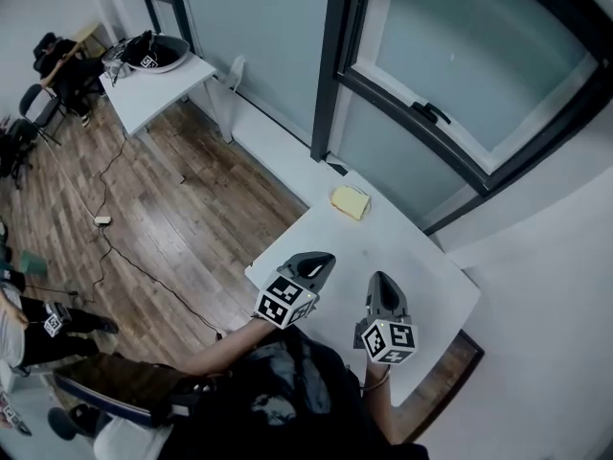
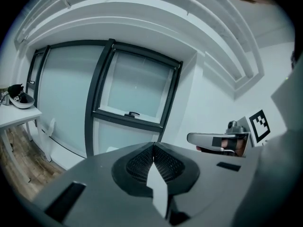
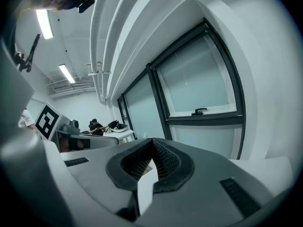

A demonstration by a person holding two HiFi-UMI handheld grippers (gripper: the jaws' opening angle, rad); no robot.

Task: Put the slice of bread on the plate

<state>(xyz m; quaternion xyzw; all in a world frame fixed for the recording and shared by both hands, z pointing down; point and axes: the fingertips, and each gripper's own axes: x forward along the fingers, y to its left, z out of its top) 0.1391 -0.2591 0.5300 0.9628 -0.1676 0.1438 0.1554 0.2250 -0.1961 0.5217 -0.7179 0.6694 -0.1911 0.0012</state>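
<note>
Caught from the head camera alone: slice of bread (image 1: 350, 202) lying flat at the far corner of the white table (image 1: 431, 290), close beneath the dark-framed window (image 1: 450, 75) and well apart from both tools. Held side by side above the table's near end, left gripper (image 1: 323, 261) and right gripper (image 1: 380, 279), neither one touching the bread.

Looking along the left gripper: ribbed pads (image 2: 166, 162) pressed together at the tips, nothing clamped between them. Looking along the right gripper: the same, jaws closed on each other and empty. Behind those closed jaws, a small tan sliver, too little of it showing to name.

Picked up only from the gripper cameras: the window handle (image 2: 134, 114), ceiling strip lights (image 3: 66, 73), and each tool side-on from its neighbour.

Common to all three views, a second table (image 1: 158, 89) across the wooden floor (image 1: 182, 190), its load too small to identify. Shown overhead only, a cable (image 1: 124, 252) trailing over the boards.

Cut off by the lower edge of the head view: the holder's arms and dark clothing. Cropped at the left edge: another person, only partly in frame.

Legible as markings: black-and-white square patterns on the marker cubes (image 1: 284, 302). Too small to read: anything else.
</note>
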